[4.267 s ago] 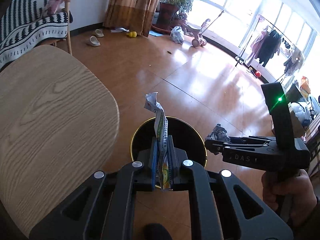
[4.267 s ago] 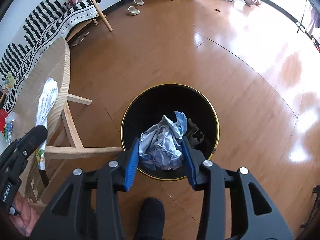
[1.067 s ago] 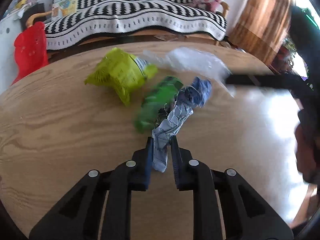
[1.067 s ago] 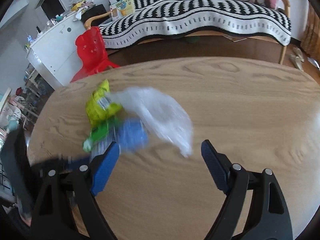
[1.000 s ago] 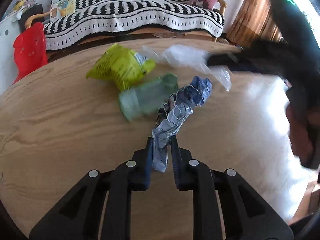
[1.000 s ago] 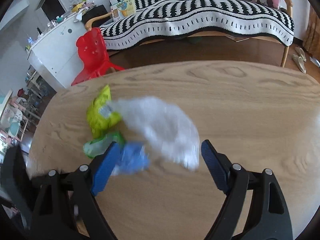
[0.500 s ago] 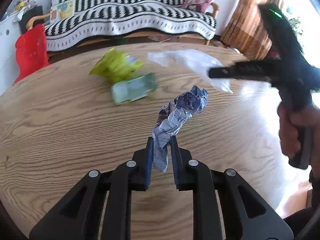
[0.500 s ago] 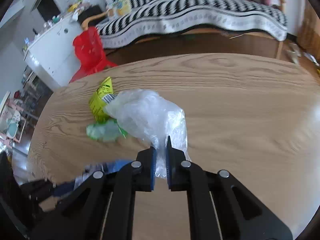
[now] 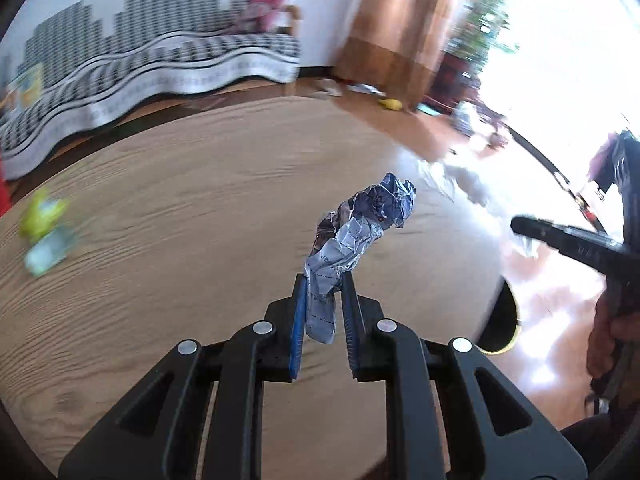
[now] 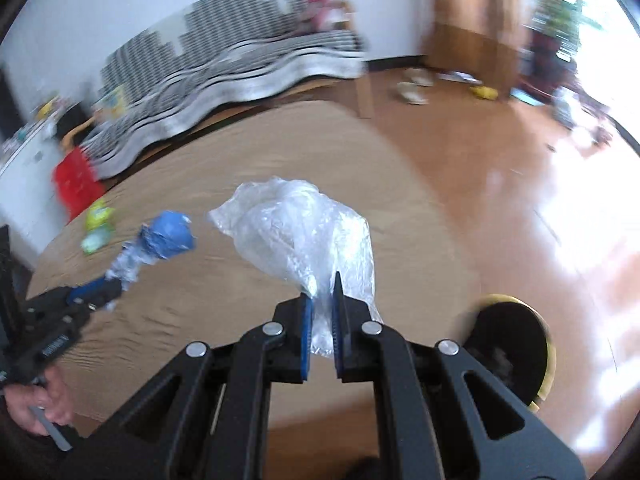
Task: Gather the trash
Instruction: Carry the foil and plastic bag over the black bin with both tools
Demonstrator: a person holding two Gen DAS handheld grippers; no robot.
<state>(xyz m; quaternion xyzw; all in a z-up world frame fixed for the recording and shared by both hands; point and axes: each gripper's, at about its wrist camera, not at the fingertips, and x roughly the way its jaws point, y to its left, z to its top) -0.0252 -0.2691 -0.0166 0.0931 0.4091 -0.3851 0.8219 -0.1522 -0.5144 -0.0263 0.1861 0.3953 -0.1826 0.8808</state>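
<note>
I see the bin (image 10: 516, 344) half hidden behind my right gripper (image 10: 320, 312); green wrappers (image 9: 42, 236) left of it on the surface (image 9: 180, 208) blur beyond reading.

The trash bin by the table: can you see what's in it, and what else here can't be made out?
- Trash bin, right wrist view: inside too dark; gripper arm covers part.
- Same bin, left wrist view: mostly behind the table edge.
- Green wrappers: motion-blurred, print unreadable.
- Crumpled wrapper: text too small.

wooden table (image 9: 168, 208), green wrappers (image 9: 44, 232) lying on it
</note>
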